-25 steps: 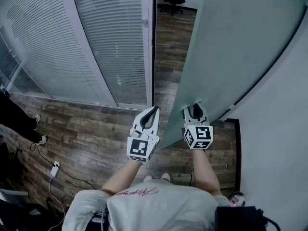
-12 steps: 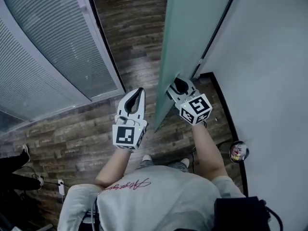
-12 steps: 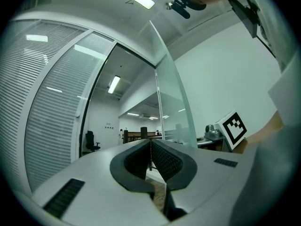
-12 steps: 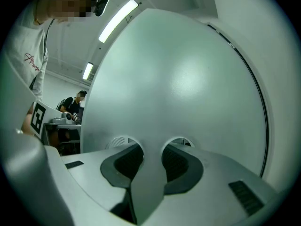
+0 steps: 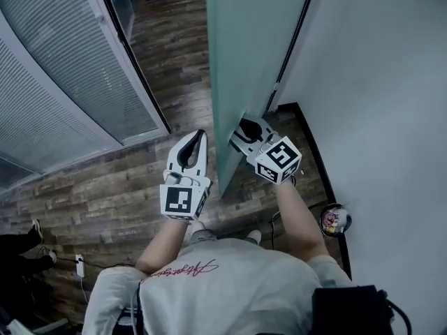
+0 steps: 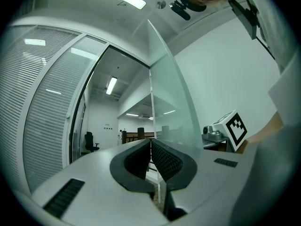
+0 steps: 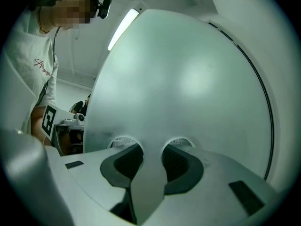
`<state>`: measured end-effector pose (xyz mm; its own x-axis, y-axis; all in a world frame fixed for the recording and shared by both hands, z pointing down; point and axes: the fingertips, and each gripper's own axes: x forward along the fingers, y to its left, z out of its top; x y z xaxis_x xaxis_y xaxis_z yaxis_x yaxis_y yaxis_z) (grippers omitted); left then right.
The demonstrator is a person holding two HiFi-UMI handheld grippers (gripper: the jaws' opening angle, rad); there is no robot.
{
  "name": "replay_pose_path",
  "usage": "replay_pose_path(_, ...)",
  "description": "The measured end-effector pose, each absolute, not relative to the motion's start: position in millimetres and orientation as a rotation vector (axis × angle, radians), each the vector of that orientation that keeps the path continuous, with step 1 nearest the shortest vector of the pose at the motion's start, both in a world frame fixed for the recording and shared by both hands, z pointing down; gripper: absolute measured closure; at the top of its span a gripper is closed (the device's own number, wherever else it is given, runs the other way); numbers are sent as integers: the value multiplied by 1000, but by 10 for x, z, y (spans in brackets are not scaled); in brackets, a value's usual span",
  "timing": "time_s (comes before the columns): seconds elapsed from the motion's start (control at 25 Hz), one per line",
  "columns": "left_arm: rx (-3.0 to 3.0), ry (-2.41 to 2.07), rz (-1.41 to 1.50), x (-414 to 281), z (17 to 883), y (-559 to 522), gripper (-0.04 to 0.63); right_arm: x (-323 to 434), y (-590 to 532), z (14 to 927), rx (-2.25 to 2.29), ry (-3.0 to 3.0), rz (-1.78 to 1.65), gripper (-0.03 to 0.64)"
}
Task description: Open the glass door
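The glass door (image 5: pixel 255 47) has swung a good way in the last second. A second ago its frosted face spread broadly across the upper right of the head view. Now it stands as a narrow wedge running from 12 o'clock down to the centre, close to the white wall (image 5: pixel 377 82) at 3 o'clock. More of the wooden floor (image 5: pixel 174 54) beyond the doorway shows at 11 o'clock, next to the blind-covered partition (image 5: pixel 63 96) at 9 o'clock. We judge the opening nearly done, with little swing left before the door meets the wall. Both arms reach out from the body at 6 o'clock. The right forearm (image 5: pixel 297 215) angles toward 11 o'clock and the left forearm (image 5: pixel 166 239) toward 12 o'clock. The right hand-held gripper (image 5: pixel 237 129) has its jaws fairly wide apart and clasps nothing. Its tips are set against the door's frosted face, low down near the free edge. The left hand-held gripper (image 5: pixel 200 135) sits at 8 o'clock of the right one, just beside the door's free edge. We see no contact between it and the door. Its jaws are drawn together on nothing and point through the doorway.
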<state>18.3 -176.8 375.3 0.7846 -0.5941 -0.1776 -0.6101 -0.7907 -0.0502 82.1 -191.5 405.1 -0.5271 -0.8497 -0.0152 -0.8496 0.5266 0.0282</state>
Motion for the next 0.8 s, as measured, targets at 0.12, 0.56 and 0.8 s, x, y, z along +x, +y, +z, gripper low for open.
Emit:
replay_pose_path(0.12, -2858, 977, 217, 324, 3799, -1622, 578, 932, -1705, 4041, 1490, -2753, -75, 488)
replay_pose_path(0.56, -2890, 885, 247, 1102, 3755, -1133, 578, 1597, -909, 4071, 1326, -2791, -37, 456)
replay_pose_path(0.8, -2917, 781, 281, 1583, 3641, -905, 578, 2017, -474, 4018, 1227, -2793, -33, 492)
